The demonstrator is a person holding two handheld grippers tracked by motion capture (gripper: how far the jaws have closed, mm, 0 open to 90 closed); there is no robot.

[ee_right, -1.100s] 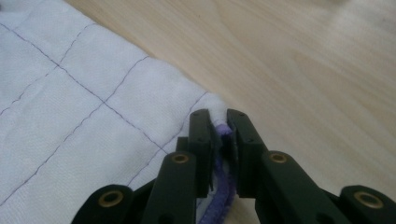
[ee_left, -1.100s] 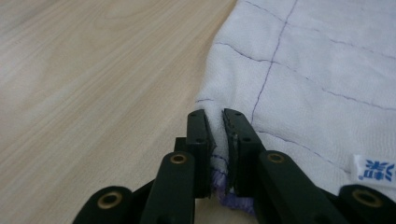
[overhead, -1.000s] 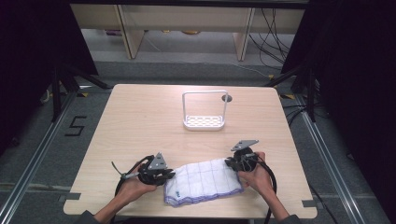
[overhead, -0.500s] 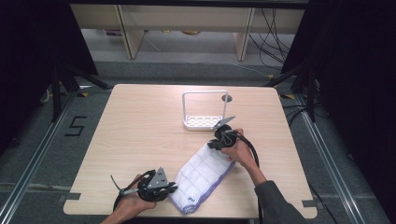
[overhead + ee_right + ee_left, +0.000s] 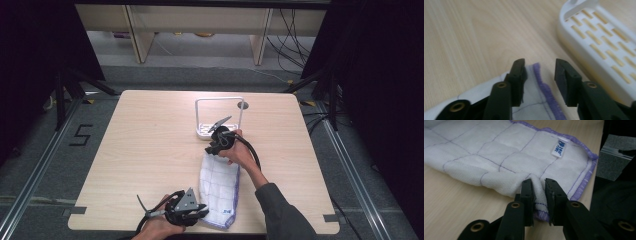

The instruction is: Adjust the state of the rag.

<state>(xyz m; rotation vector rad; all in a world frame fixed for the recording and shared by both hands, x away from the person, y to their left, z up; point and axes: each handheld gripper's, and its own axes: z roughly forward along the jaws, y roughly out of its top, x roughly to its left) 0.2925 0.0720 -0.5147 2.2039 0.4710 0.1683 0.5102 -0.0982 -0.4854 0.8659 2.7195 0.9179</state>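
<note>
A white cloth [image 5: 220, 182] with a purple grid and purple hem lies lengthwise on the wooden table [image 5: 140, 150]. My left gripper [image 5: 201, 213] is at its near corner by the front edge. In the left gripper view a raised fold of the cloth [image 5: 499, 152] stands between the jaws of my left gripper [image 5: 539, 187], which have just been opening and no longer clamp it. My right gripper [image 5: 212, 150] is at the cloth's far end. Its jaws have just been opening; my right gripper [image 5: 539, 67] is open over the hem of the cloth [image 5: 534, 105].
A white slotted rack [image 5: 220, 100] with a tall hoop handle stands just beyond the right gripper, and its base [image 5: 599, 37] lies close to the right of the jaws. The table's front edge runs right behind the left gripper.
The right gripper carried its end of the cloth away toward the rack, swinging the cloth from crosswise to lengthwise, then parted its jaws. The left gripper shifted along the front edge.
</note>
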